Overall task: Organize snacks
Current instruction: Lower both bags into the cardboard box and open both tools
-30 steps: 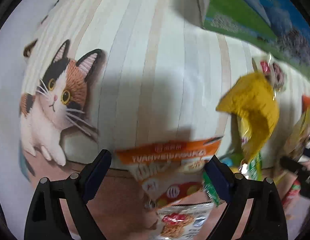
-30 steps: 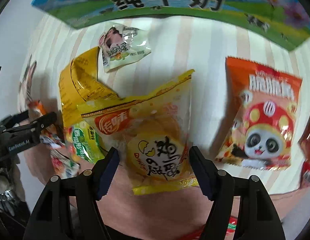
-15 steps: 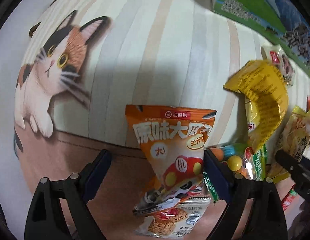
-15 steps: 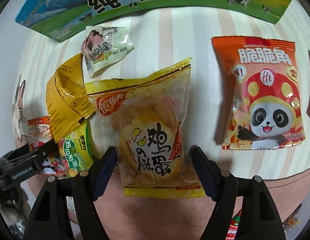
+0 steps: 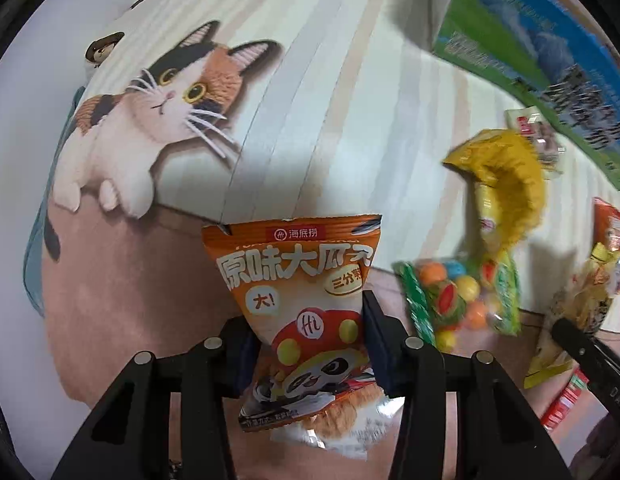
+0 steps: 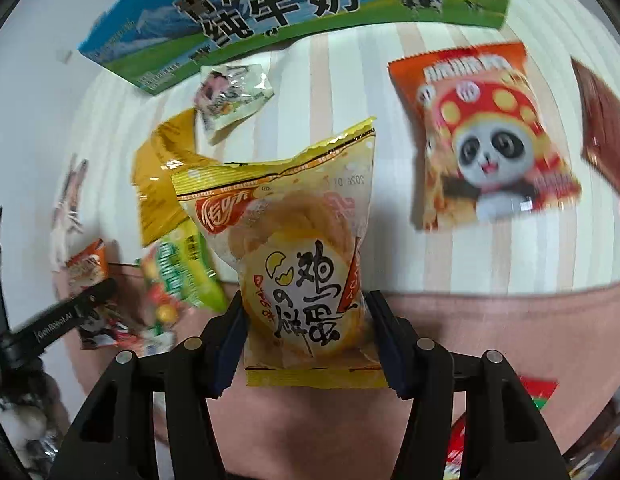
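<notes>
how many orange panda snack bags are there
2: one orange panda bag clamped in the left gripper, another orange panda bag lying on the striped cloth. More may be hidden.

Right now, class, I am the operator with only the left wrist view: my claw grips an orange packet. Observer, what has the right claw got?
Observer: The right claw has just been closing; its pads press a yellow cracker packet from both sides.
Operator: What lies on its right in your view?
Observer: An orange panda packet, flat on the striped cloth, apart from the yellow one.
Operator: Anything beyond that?
Observer: A brown packet at the picture's right edge.
</notes>
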A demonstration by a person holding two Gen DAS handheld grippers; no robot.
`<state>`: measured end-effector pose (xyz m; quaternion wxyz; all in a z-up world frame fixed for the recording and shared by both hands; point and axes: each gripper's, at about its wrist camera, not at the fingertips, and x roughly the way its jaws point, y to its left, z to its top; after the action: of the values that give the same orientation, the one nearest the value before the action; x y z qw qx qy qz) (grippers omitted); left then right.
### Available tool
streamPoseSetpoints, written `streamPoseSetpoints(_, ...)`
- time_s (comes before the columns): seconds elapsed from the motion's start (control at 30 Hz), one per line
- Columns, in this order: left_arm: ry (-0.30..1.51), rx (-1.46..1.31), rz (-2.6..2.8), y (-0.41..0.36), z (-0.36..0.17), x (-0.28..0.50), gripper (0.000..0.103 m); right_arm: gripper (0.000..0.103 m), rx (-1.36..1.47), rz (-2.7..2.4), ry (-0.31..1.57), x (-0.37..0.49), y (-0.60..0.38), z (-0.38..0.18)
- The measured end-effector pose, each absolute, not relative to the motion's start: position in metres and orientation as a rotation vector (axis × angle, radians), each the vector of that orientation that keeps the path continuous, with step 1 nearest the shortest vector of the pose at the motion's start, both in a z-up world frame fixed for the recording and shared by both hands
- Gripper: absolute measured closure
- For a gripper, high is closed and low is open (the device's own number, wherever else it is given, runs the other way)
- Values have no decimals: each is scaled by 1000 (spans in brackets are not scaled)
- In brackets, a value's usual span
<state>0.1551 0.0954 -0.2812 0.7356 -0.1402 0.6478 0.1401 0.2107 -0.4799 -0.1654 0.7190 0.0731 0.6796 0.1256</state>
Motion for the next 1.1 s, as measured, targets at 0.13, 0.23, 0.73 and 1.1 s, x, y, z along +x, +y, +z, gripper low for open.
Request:
streamPoseSetpoints(0.13, 1384, -334, 261, 81, -245, 140, 60, 42, 248, 322, 1479, 202, -489, -144)
streamPoseSetpoints(0.23, 1345, -335, 184, 63, -208, 156, 60, 42, 304, 354, 1447, 211, -505, -112)
streamPoseSetpoints(0.73, 1218, -221, -84, 34, -98, 352, 60, 42, 336, 368, 1239, 342, -516, 19)
streamPoseSetpoints(1.1, 1394, -243, -73, 44, -142, 474, 60, 42, 341, 285, 1353, 452, -479, -25)
